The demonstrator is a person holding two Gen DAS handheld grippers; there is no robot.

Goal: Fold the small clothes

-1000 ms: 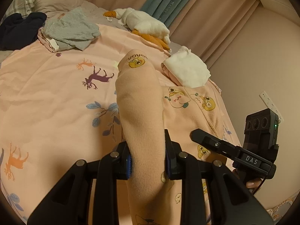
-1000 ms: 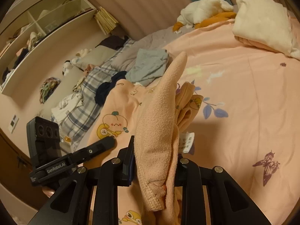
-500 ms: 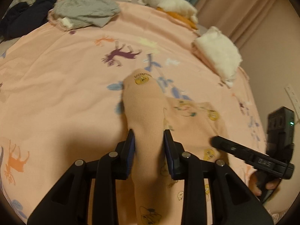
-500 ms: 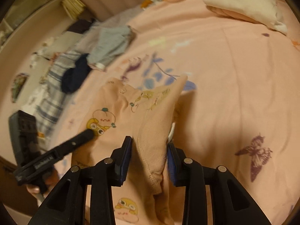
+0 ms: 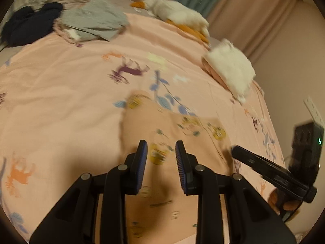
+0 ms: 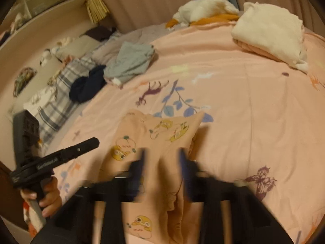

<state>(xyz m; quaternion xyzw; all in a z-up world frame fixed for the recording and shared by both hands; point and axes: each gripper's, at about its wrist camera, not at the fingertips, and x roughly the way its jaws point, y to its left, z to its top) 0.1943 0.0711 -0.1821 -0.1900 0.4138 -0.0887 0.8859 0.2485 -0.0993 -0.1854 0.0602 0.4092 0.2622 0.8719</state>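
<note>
A peach garment with yellow cartoon prints (image 5: 182,126) (image 6: 162,130) lies spread on the pink printed bedsheet (image 5: 61,93). In the left wrist view my left gripper (image 5: 161,154) hovers low over its near part. The jaws are closing, the blue pads show bare, and the cloth lies flat beneath them, not pinched. In the right wrist view my right gripper (image 6: 161,160) is smeared by motion. Its jaws are closing with a ridge of the garment's near edge in the gap, and the blur hides whether the pads press on it.
A folded white and pink stack (image 5: 229,73) (image 6: 268,30) sits at the far right of the bed. A grey garment (image 5: 95,22), dark navy clothes (image 5: 28,26) and a white and orange plush toy (image 5: 176,14) lie at the back. Shelves (image 6: 50,10) stand left, beyond the bed.
The garment stood up in a column between each pair of jaws. Both grippers have sunk toward the bed, and it now lies flat and spread. No cloth rises between the left jaws.
</note>
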